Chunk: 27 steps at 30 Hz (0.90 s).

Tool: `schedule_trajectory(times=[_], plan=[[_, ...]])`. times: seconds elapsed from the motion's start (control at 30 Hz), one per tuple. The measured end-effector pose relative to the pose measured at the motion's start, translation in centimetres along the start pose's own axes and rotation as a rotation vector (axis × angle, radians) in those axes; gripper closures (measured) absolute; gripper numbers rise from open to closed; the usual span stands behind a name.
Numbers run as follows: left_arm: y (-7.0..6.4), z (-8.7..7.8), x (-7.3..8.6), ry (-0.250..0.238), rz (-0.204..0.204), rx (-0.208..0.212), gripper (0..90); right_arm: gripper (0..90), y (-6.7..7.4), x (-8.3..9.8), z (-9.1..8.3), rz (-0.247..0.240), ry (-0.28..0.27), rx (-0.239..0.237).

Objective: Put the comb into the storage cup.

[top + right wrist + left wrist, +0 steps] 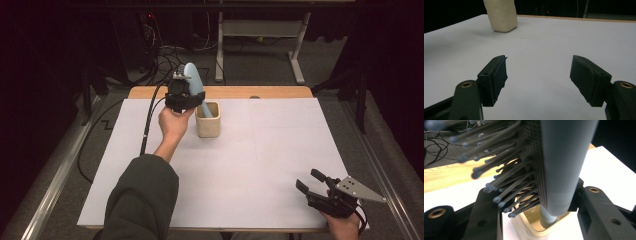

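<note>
The left gripper (187, 97) is seen at the far side of the table, raised a little above the surface, and its jaws are pinched on a light blue hairbrush (194, 85). In the left gripper view the smooth back of the hairbrush (564, 165) is pressed against one jaw, while the bristles (499, 182) with small round tips are spread toward the other jaw. The hairbrush is held nearly upright, a little tilted, with its head up. Its lower end, the handle (547, 218), is lowered into the mouth of a cream cup (208, 120), a squarish container that stands on the white sheet just beside the left hand (174, 122). Whether the handle touches the bottom of the cup (534, 230) cannot be told. A black cable (148, 120) is trailed from this gripper across the sheet toward the left edge.

The right gripper (311, 184) is held low at the near right corner of the table, well apart from the cup. Its jaws are spread wide and nothing is between them; bare white sheet (536, 62) is seen in the gap. In the right gripper view the cup (501, 15) is seen far ahead, toward the upper left.

The white sheet (280, 150) is laid over a wooden table (240, 92), of which a strip is shown at the far edge.
</note>
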<state>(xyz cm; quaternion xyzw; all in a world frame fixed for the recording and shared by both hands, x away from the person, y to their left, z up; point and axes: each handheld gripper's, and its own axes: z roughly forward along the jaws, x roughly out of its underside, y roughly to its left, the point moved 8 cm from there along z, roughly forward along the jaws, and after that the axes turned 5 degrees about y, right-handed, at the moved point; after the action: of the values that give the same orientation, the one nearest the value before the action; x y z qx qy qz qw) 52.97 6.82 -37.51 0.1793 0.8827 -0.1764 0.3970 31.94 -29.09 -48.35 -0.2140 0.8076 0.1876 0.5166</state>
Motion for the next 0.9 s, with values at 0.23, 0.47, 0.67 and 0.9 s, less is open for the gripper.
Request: schedule_trajectory(times=[0.23, 0.47, 0.67, 0.9], plan=[[0.7, 0.6, 0.9, 0.014, -0.020, 0.001, 54.4, 30.3, 0.1, 0.0, 0.0, -0.003, 0.003, -0.002], [0.6, 0.9, 1.1, 0.017, -0.021, 0.000, 54.3, 30.3, 0.1, 0.0, 0.1, -0.006, 0.003, -0.003], [0.8, 1.2, 1.5, 0.022, -0.034, 0.004, 54.3, 30.3, 0.1, 0.0, 0.0, -0.003, 0.003, -0.003], [1.0, 1.6, 2.0, 0.035, -0.038, 0.005, 54.1, 30.2, 0.1, 0.0, 0.1, -0.003, 0.005, -0.002]])
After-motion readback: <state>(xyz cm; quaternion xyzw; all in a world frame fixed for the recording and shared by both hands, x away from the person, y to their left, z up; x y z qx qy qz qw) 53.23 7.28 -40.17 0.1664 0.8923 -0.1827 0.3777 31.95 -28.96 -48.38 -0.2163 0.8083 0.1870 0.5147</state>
